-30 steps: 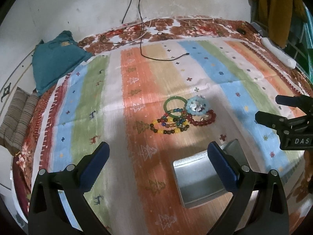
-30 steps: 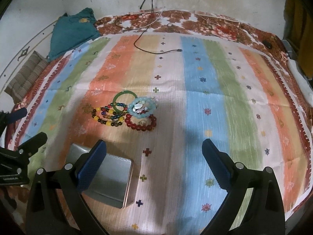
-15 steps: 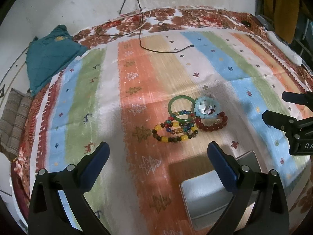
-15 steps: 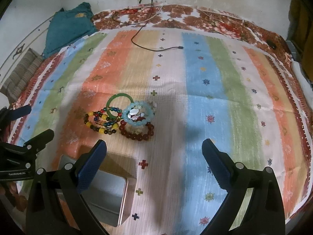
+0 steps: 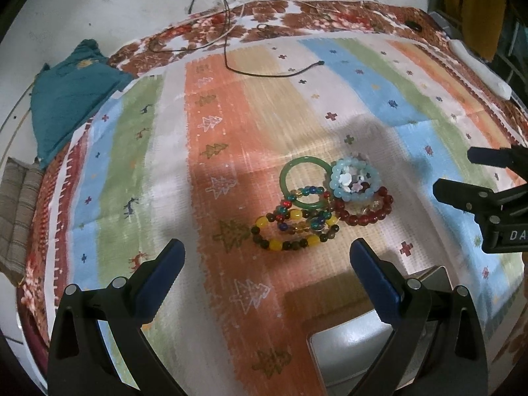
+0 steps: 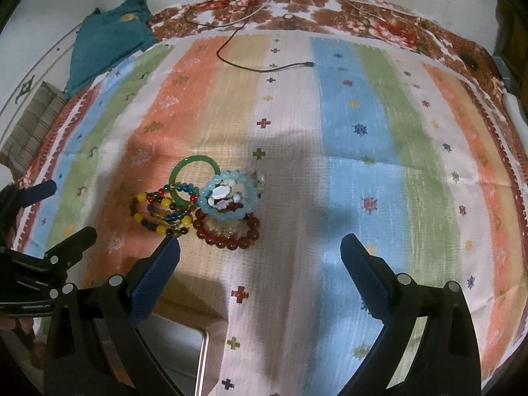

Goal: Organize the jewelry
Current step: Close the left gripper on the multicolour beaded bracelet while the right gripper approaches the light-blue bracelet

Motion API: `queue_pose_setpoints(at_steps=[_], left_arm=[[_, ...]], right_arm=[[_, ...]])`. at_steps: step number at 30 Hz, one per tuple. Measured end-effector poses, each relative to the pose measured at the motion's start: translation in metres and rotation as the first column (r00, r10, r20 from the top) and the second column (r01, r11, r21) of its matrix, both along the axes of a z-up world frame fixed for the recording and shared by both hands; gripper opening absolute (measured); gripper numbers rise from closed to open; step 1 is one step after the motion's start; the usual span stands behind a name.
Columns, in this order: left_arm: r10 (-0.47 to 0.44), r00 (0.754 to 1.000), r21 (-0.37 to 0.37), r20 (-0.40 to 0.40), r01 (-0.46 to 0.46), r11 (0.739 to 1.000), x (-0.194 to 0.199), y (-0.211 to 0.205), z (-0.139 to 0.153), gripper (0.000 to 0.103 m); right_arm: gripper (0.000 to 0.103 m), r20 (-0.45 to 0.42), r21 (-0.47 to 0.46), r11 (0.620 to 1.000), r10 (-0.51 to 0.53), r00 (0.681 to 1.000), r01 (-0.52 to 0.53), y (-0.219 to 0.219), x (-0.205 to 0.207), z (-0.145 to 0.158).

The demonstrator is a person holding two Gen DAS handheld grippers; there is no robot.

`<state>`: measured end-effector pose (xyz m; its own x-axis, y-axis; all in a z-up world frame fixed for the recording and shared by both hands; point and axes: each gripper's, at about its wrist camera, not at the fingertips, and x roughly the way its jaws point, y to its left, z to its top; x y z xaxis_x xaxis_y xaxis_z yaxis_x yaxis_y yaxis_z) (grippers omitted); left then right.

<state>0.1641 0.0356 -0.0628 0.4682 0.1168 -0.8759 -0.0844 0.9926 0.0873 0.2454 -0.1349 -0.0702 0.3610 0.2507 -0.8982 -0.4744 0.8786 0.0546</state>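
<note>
while both sets of jaws stand spread and empty, left gripper (image 5: 265, 260) and right gripper (image 6: 260, 252) hang above the striped bedspread (image 6: 356, 151); bracelets (image 5: 325, 203) lie heaped just beyond the metal tin (image 5: 359, 356).

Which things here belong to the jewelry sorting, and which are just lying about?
Job: green bangle, light blue bead bracelet, dark red bead bracelet, multicolored bead bracelets, metal tin.

Lying about: black cable, teal cloth, striped cushion.
</note>
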Motion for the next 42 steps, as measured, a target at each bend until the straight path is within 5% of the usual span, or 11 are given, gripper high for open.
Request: queue_pose_setpoints(at_steps=[14,31,42], left_arm=[[-0.016,0.998,0.035,-0.053,0.018,0.999,0.026,0.006,-0.027,0.089],[-0.038,0.992,-0.02,-0.117,0.036,0.999,0.058,0.021,-0.063,0.081],[-0.094,0.987,-0.042,-0.132,0.089,0.995,0.071,0.013,-0.075,0.068]], right_arm=[[0.099,-0.032,-0.024,1.0,-0.008,0.999,0.007,0.011,0.022,-0.016],[0.098,-0.09,-0.062,0.998,-0.027,0.996,0.022,0.025,0.051,-0.044],[0.08,-0.139,-0.074,0.997,-0.02,0.99,0.009,0.032,0.06,-0.062]])
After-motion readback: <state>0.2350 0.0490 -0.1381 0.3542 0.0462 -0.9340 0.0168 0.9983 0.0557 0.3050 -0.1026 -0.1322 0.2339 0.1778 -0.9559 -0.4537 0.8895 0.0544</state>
